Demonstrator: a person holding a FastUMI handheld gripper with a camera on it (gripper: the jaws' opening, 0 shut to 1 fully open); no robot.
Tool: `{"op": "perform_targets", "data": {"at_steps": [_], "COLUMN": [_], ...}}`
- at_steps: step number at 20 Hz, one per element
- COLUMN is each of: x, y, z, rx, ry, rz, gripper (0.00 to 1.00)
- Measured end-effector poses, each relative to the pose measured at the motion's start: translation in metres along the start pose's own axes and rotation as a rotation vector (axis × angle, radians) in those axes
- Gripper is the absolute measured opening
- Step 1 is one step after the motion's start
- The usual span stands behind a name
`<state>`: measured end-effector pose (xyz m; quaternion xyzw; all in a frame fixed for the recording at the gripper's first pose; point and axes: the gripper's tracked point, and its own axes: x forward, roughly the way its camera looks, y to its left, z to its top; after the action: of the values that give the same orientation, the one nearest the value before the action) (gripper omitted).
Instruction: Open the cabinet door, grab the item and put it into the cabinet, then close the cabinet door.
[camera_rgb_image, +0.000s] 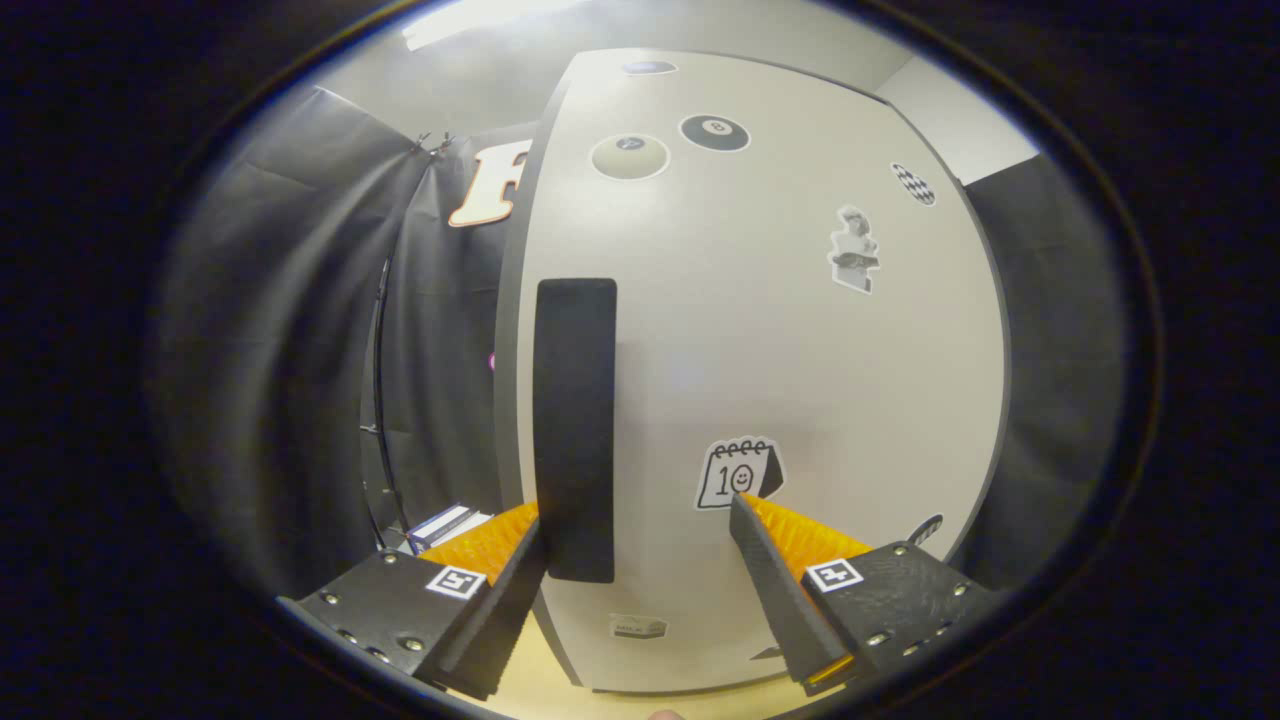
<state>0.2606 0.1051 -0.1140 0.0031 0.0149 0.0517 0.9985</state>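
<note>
Before cabinet door (800, 350), hand-held gripper (640, 530) spread around handle (575, 430).

Claw (640, 540) fingers spread w/ door handle (575, 430) btwn them, cabinet door (800, 350) just ahead, box (445, 525) left.

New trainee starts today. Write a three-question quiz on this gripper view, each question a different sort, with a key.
1. True or false: the cabinet door is shut.
2. Multiple choice: where does the door's black vertical handle stand relative to the gripper?
A) outside both fingers, far to the right
B) just inside the left finger, with the right finger well clear of it
C) clamped by both fingers
3. Fill in: the sticker just above the right fingertip is a ____ sticker.

Key
1. True: the door sits flush and hides the interior.
2. B: the fingers are spread open.
3. Calendar.
</note>
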Motion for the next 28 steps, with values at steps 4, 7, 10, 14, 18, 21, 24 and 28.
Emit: {"op": "perform_targets", "data": {"at_steps": [4,7,10,14,18,21,24,28], "x": [0.002,-0.002,-0.016,-0.056,-0.108,-0.152,-0.199,-0.253], "y": [0.0,0.003,0.006,0.001,-0.012,-0.021,-0.029,-0.037], "z": [0.0,-0.001,0.003,0.002,-0.004,0.0,0.011,0.021], "rx": [0.007,0.018,0.039,0.02,-0.024,-0.058,-0.033,-0.029], "ry": [0.001,0.017,0.024,0.037,0.059,0.053,0.048,0.038], "rz": [-0.016,0.001,0.025,0.007,-0.028,-0.042,-0.047,-0.061], "gripper": [1.0,1.0,1.0,1.0,1.0,1.0,1.0,1.0]}}
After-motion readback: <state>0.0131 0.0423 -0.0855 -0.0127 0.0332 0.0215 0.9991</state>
